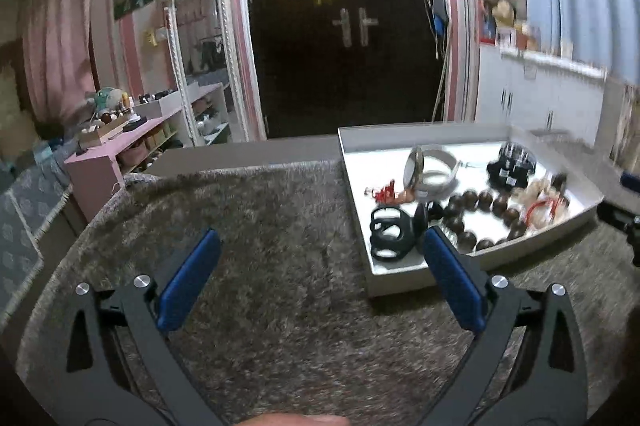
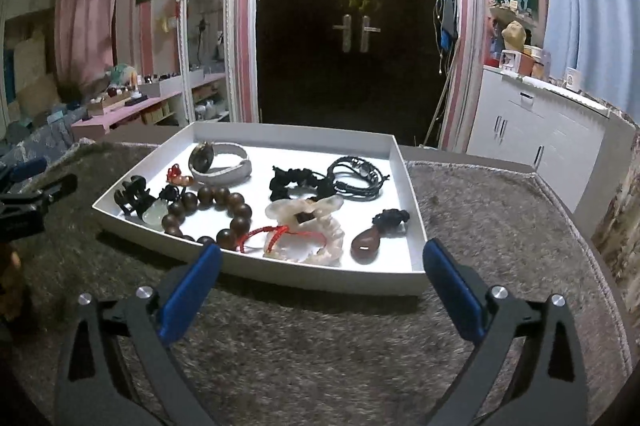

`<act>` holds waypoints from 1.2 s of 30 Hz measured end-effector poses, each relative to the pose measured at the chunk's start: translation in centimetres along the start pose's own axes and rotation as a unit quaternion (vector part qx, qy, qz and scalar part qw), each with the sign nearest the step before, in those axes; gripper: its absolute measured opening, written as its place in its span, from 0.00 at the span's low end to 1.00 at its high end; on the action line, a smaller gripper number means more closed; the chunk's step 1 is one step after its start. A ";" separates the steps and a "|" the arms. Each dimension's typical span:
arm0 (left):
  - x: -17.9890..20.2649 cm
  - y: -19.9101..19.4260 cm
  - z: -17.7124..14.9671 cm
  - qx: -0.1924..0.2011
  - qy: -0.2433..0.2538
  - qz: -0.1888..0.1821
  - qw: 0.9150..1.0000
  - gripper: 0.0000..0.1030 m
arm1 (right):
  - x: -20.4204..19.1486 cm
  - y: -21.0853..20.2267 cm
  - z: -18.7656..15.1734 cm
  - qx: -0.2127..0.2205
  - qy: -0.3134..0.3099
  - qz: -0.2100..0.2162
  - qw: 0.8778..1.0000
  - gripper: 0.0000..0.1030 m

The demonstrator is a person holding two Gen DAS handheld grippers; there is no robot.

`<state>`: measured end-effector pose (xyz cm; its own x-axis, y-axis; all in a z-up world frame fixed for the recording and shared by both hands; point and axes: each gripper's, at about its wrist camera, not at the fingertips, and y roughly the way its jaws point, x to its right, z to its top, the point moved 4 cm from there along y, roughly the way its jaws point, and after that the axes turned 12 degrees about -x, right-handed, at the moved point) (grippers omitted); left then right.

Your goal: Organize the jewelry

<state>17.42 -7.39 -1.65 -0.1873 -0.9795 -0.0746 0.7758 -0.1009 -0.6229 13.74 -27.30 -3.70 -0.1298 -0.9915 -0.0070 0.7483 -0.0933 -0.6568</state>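
Note:
A white tray [image 2: 406,181] holds jewelry on the grey shaggy cloth. In it lie a white bangle [image 2: 224,165], a dark wooden bead bracelet [image 2: 224,203], a black hair claw [image 2: 132,195], a black cord bundle [image 2: 356,173], a pale shell piece with red string [image 2: 316,230] and a brown pendant [image 2: 366,244]. My right gripper [image 2: 320,254] is open and empty just before the tray's near edge. My left gripper [image 1: 320,246] is open and empty over the cloth, left of the tray [image 1: 354,185]; the hair claw [image 1: 390,232] lies by its right finger.
The left gripper shows at the left edge of the right wrist view [image 2: 28,201]. A dark door [image 2: 356,25] stands behind the table. A pink shelf [image 2: 132,105] and mirror [image 2: 206,25] are at the left, a white cabinet [image 2: 536,121] at the right.

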 end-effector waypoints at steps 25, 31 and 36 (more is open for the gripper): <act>-0.4 -1.3 -0.6 0.027 -0.027 -0.021 0.999 0.97 | 0.4 -1.7 -0.7 0.027 0.009 -0.056 0.998 0.98; 0.1 -1.4 -0.7 0.027 -0.021 -0.024 0.999 0.97 | 0.7 -1.3 -0.7 0.017 0.018 -0.049 0.999 0.98; 0.4 -1.3 -0.7 0.026 -0.015 -0.023 0.999 0.97 | 0.4 -1.3 -0.7 0.019 0.006 -0.050 0.999 0.98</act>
<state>15.92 -7.50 -1.38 -0.2051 -0.9785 -0.0226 0.7970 -0.1536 -0.5841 12.29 -27.49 -3.40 -0.2126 -0.9760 0.0473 0.7551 -0.1948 -0.6260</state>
